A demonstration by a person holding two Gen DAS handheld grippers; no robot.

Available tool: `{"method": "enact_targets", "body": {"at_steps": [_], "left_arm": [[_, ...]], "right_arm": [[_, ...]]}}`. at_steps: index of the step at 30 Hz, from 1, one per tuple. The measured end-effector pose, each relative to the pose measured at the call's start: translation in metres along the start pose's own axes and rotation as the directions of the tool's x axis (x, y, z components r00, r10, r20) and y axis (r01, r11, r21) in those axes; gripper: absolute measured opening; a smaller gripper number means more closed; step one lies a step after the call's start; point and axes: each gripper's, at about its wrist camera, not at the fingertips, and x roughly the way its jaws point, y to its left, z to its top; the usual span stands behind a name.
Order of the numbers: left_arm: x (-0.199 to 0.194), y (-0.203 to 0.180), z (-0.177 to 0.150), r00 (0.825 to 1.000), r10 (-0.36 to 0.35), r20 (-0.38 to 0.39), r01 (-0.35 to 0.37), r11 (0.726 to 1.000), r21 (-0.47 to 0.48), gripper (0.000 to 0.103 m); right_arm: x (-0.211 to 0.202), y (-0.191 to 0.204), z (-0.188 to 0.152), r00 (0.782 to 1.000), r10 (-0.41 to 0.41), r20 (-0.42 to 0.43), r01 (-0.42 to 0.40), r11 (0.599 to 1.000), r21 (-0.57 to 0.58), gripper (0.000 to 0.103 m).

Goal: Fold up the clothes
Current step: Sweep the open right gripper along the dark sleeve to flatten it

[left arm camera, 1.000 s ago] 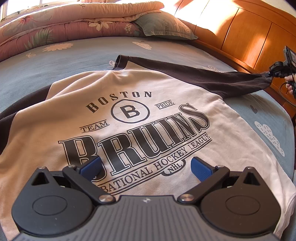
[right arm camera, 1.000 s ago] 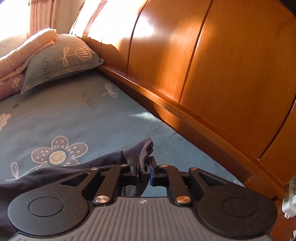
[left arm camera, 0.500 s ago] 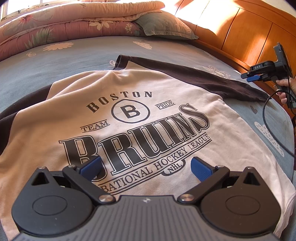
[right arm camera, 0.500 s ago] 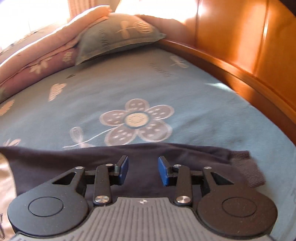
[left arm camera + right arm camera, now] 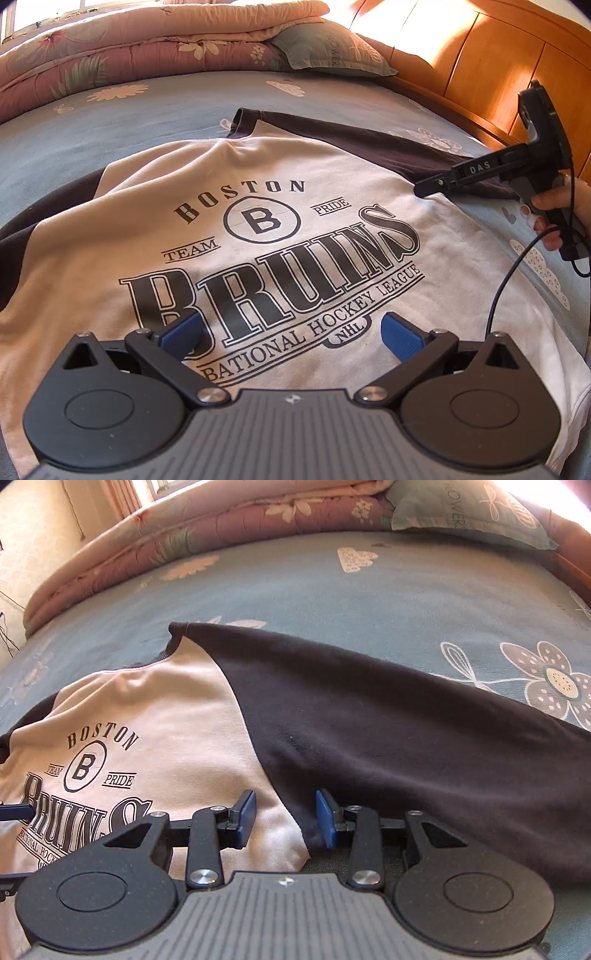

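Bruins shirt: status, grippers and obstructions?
Left gripper open, empty. Right gripper open over armpit seam. Shirt flat, unfolded, dark sleeve outstretched. Nothing in the way.

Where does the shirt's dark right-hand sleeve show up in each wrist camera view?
Left wrist: the dark sleeve runs across the upper right, toward the right hand-held gripper.
Right wrist: the sleeve fills the centre and right.
Shared landmark: the circled B logo.
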Motion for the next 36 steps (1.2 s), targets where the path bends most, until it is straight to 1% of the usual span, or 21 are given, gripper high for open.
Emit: {"method": "enact_targets", "body": {"at_steps": [2, 3, 4, 5, 6, 7, 9, 12, 13, 14, 15, 17, 20, 21, 23, 26, 27, 31, 33, 36], "left_arm": [[0.0, 0.0, 0.0, 1.0, 0.0, -0.002, 0.0, 1.0, 0.002, 0.102], [0.0, 0.0, 0.0, 1.0, -0.001, -0.002, 0.001, 1.0, 0.001, 0.102], [0.0, 0.0, 0.0, 1.0, -0.001, -0.002, 0.001, 1.0, 0.0, 0.102], [0.0, 0.0, 0.0, 1.0, -0.001, -0.003, 0.001, 1.0, -0.001, 0.102], [0.0, 0.0, 0.001, 1.0, -0.001, -0.003, 0.001, 1.0, -0.002, 0.102], [0.0, 0.0, 0.001, 1.0, 0.0, -0.004, 0.0, 1.0, -0.003, 0.102], [0.0, 0.0, 0.001, 1.0, 0.002, -0.005, -0.002, 1.0, -0.002, 0.102], [0.0, 0.0, 0.001, 1.0, 0.0, -0.006, 0.0, 1.0, 0.002, 0.102], [0.0, 0.001, 0.001, 1.0, -0.004, -0.006, 0.004, 1.0, -0.001, 0.102], [-0.001, 0.003, 0.0, 1.0, -0.01, -0.005, 0.01, 1.0, -0.006, 0.102], [-0.001, 0.004, 0.0, 1.0, -0.014, -0.004, 0.014, 1.0, -0.011, 0.102], [-0.001, 0.005, 0.001, 1.0, -0.019, -0.003, 0.019, 1.0, -0.015, 0.102], [0.0, 0.004, 0.001, 1.0, -0.016, -0.004, 0.016, 1.0, -0.011, 0.102], [0.0, 0.004, 0.001, 1.0, -0.014, -0.004, 0.014, 1.0, -0.008, 0.102], [0.001, 0.003, 0.001, 1.0, -0.011, -0.003, 0.011, 1.0, -0.003, 0.102], [0.001, 0.004, 0.001, 1.0, -0.014, 0.0, 0.014, 1.0, -0.002, 0.102], [0.001, 0.005, 0.001, 1.0, -0.017, 0.001, 0.017, 1.0, -0.002, 0.102], [0.0, 0.008, 0.001, 1.0, -0.029, 0.005, 0.029, 0.999, -0.013, 0.102], [0.0, 0.008, 0.001, 1.0, -0.03, 0.005, 0.03, 0.999, -0.016, 0.102], [0.0, 0.007, 0.001, 1.0, -0.024, 0.004, 0.024, 1.0, -0.011, 0.102]], "right_arm": [[-0.004, -0.001, -0.01, 1.0, -0.012, -0.026, 0.012, 1.0, 0.007, 0.043], [-0.006, -0.001, -0.015, 0.999, -0.018, -0.039, 0.019, 1.0, 0.01, 0.046], [-0.008, -0.001, -0.02, 0.998, -0.024, -0.052, 0.025, 1.0, 0.013, 0.052], [-0.01, -0.001, -0.024, 0.997, -0.031, -0.064, 0.032, 0.999, 0.014, 0.052], [-0.015, 0.001, -0.018, 0.997, -0.05, -0.053, 0.049, 0.999, -0.017, 0.052], [-0.02, 0.003, -0.012, 0.997, -0.074, -0.014, 0.073, 0.996, -0.044, 0.053], [-0.023, -0.006, 0.003, 0.993, -0.104, 0.062, 0.105, 0.994, -0.022, 0.057], [0.0, -0.038, 0.01, 0.981, -0.194, 0.009, 0.192, 0.976, 0.102, 0.058], [0.006, -0.043, 0.002, 0.979, -0.204, -0.023, 0.205, 0.971, 0.12, 0.059], [0.001, -0.042, -0.005, 0.983, -0.185, 0.012, 0.183, 0.977, 0.105, 0.062], [-0.002, -0.041, -0.006, 0.987, -0.162, -0.015, 0.163, 0.981, 0.104, 0.069], [-0.011, -0.038, 0.001, 0.989, -0.146, -0.032, 0.148, 0.983, 0.104, 0.069], [-0.013, -0.032, 0.034, 0.992, -0.12, 0.03, 0.118, 0.99, 0.083, 0.069], [-0.01, -0.033, 0.05, 0.993, -0.107, 0.051, 0.101, 0.99, 0.096, 0.069], [0.002, -0.041, 0.08, 0.995, -0.058, 0.086, 0.043, 0.986, 0.161, 0.069], [0.03, -0.05, 0.11, 0.994, -0.018, 0.11, -0.008, 0.973, 0.231, 0.069], [0.037, -0.05, 0.115, 0.994, -0.016, 0.109, -0.01, 0.972, 0.233, 0.069], [0.058, -0.053, 0.112, 0.998, -0.001, 0.064, -0.015, 0.968, 0.249, 0.067], [0.057, -0.053, 0.1, 0.999, 0.033, 0.042, -0.042, 0.965, 0.26, 0.066], [0.051, -0.047, 0.082, 0.998, 0.062, 0.013, -0.064, 0.969, 0.24, 0.066]]}}
